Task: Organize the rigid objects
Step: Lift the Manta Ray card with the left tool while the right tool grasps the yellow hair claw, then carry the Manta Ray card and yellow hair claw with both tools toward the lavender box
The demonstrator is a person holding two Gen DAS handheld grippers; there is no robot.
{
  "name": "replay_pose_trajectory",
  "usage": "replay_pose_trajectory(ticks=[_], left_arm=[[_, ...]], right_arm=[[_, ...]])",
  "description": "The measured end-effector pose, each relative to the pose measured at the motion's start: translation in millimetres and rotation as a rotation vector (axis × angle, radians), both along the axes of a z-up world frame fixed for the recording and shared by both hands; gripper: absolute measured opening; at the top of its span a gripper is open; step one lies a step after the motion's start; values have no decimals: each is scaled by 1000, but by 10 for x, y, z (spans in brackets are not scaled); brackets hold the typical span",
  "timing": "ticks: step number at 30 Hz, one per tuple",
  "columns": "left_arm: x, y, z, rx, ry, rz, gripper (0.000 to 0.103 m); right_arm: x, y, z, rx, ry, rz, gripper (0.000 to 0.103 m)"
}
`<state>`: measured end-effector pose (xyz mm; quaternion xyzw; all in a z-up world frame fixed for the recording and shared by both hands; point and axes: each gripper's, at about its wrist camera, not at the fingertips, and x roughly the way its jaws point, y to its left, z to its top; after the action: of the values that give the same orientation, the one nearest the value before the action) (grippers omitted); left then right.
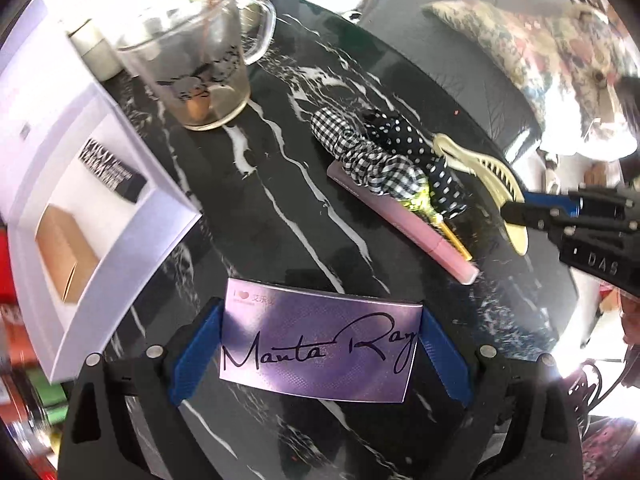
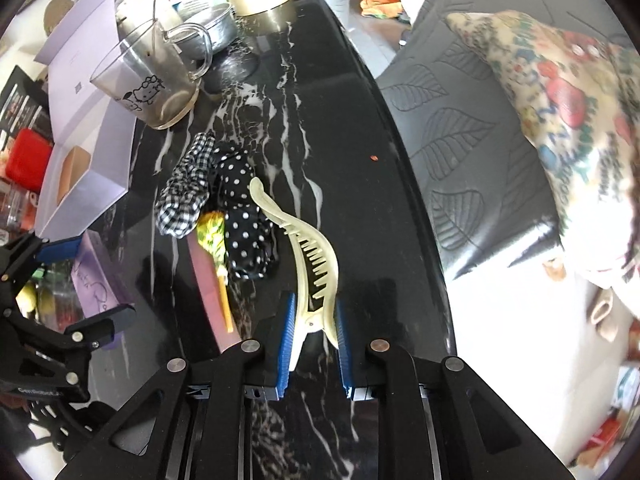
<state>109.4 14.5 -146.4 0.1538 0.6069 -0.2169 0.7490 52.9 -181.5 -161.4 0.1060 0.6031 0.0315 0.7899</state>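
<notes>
Landmark: black marble table, white-veined.
Left gripper: blue pads clamp a purple card box lettered "Manta Ray", held above the table's near edge.
Right gripper: pads pinch the hinge end of a cream toothed hair clip lying on the table, beside a polka-dot scrunchie.
Checked scrunchie: overlaps a pink flat box mid-table.

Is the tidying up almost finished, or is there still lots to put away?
Not nearly finished. Already in the white box: a black packet and a brown carton. In hand: the left tool holds a purple card, and the right tool is shut on the cream hair clip. Still on the table: two scrunchies, a pink stick and the glass mug.
</notes>
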Motion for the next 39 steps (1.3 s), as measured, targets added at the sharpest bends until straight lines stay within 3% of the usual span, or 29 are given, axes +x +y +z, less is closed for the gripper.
replay_pose_trajectory(ticks=[14,27,39], left_arm=[[-381,-75,443,-6,-93,140,95],[-768,197,783,-12,-173,291,95],[-984,648,882,-18,-188,411,95]], right_arm=[[-432,125,360,43,-32,83,20],[-608,312,577,77,-63,213,20],[-683,743,688,74,-59,330,20]])
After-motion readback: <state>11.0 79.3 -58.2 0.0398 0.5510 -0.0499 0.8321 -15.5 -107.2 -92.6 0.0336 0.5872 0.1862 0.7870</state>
